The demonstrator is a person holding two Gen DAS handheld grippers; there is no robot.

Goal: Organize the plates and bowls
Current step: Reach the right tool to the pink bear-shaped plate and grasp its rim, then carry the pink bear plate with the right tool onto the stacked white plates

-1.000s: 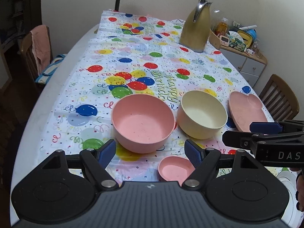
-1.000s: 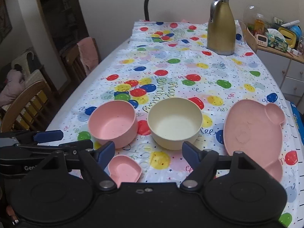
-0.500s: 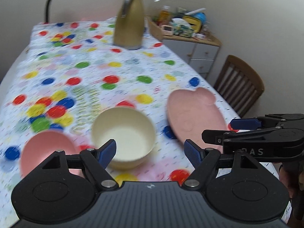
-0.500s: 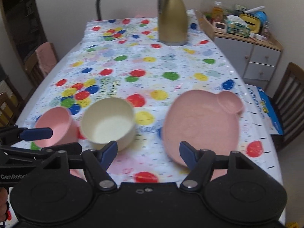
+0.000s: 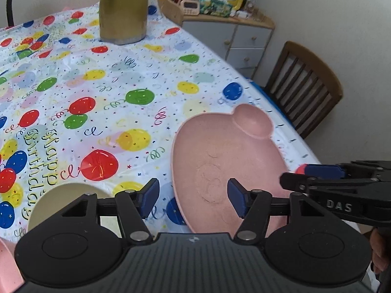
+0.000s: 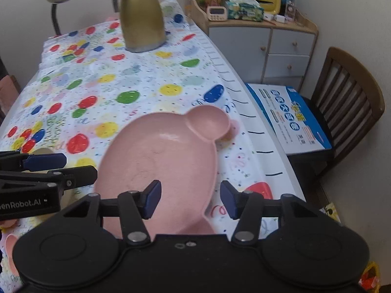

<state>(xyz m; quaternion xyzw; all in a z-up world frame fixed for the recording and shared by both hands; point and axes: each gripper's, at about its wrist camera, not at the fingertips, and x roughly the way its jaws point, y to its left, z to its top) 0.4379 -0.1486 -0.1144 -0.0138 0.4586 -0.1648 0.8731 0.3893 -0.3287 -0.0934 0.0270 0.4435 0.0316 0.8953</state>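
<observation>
Both grippers swung from bowls to pink plate [image 6: 156,163]; L gripper [image 5: 193,199] & R gripper [image 6: 190,199] jaws narrowing, still open, nothing held — prob. plate pickup next.

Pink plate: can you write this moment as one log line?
plate: flat on table, untouched | left tongs: over its left rim, closing, empty | right tongs: over its right rim, closing, empty

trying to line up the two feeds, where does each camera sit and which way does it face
Left wrist: rides the left claw, angled down at the pink plate; right claw enters from the right.
Right wrist: rides the right claw, angled down over the same plate; left claw enters from the left.
Shared: plate, gold jug, wooden chair.
</observation>
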